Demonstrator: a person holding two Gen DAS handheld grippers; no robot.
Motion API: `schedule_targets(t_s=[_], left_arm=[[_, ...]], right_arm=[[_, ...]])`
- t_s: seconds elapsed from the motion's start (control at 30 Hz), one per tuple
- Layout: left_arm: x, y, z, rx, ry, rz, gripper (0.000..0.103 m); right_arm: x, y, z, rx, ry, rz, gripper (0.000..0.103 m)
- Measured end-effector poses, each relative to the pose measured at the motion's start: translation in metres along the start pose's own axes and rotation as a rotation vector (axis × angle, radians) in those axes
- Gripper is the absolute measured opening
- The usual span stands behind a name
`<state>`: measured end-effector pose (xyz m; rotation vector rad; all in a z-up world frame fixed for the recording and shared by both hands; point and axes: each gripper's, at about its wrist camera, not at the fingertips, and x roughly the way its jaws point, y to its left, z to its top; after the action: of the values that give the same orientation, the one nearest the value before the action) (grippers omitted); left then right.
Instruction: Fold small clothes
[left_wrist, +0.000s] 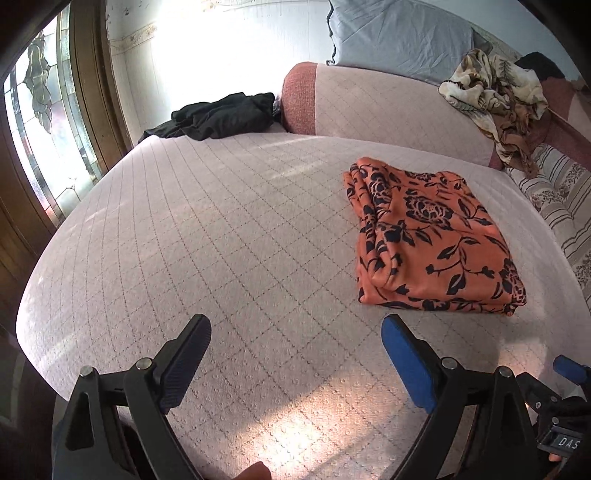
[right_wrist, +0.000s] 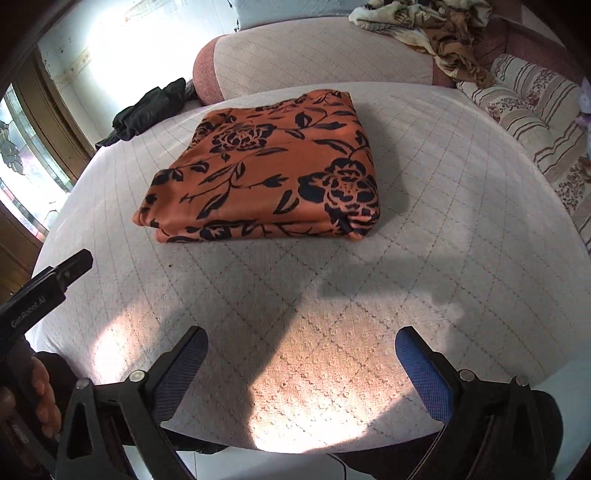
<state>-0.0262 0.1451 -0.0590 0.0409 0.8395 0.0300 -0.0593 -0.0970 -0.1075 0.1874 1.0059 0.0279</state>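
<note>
An orange garment with a black flower print (left_wrist: 432, 240) (right_wrist: 273, 170) lies folded into a neat rectangle on the pale quilted cushion (left_wrist: 221, 240) (right_wrist: 424, 221). My left gripper (left_wrist: 295, 332) hovers over the cushion's near part, to the left of and nearer than the garment, open and holding nothing. Nearer than the garment's front edge, my right gripper (right_wrist: 301, 343) stands wide open over bare cushion, nothing between its blue pads (right_wrist: 424, 373). Neither gripper touches the cloth.
A black garment (left_wrist: 218, 116) (right_wrist: 147, 110) lies crumpled at the far left edge. A beige patterned cloth (left_wrist: 495, 99) (right_wrist: 424, 26) is heaped on the backrest (left_wrist: 369, 103). A striped floral cushion (left_wrist: 557, 199) (right_wrist: 539, 118) borders the right. A stained-glass door (left_wrist: 40, 122) stands left.
</note>
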Motion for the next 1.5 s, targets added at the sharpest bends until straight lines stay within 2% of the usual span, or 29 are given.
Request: schedule_targets(t_s=[0.13,0.23,0.57,0.67,1.5], left_arm=[[-0.023,-0.012,0.007,0.024,-0.032,-0.029,0.094],[-0.034,-0.018,0.011,0.028,-0.042,-0.047,0.095],[-0.053,-0.027,0.015,0.032,-0.069,-0.043,0.095],[-0.056,-0.030,0.016,0.040,-0.083,-0.022,0.095],[-0.052,-0.041,0.030,0.037,-0.071,-0.030,0.095]], right_arm=[[-0.035,0.005,0.014,-0.033,-0.107,-0.064,0.103],[-0.052,0.007,0.026,-0.041,-0.154,-0.066,0.103],[-0.064,0.006,0.031,-0.053,-0.172,-0.093,0.103],[-0.067,0.007,0.032,-0.063,-0.179,-0.104,0.103],[-0.073,0.016,0.049,-0.116,-0.223,-0.123,0.103]])
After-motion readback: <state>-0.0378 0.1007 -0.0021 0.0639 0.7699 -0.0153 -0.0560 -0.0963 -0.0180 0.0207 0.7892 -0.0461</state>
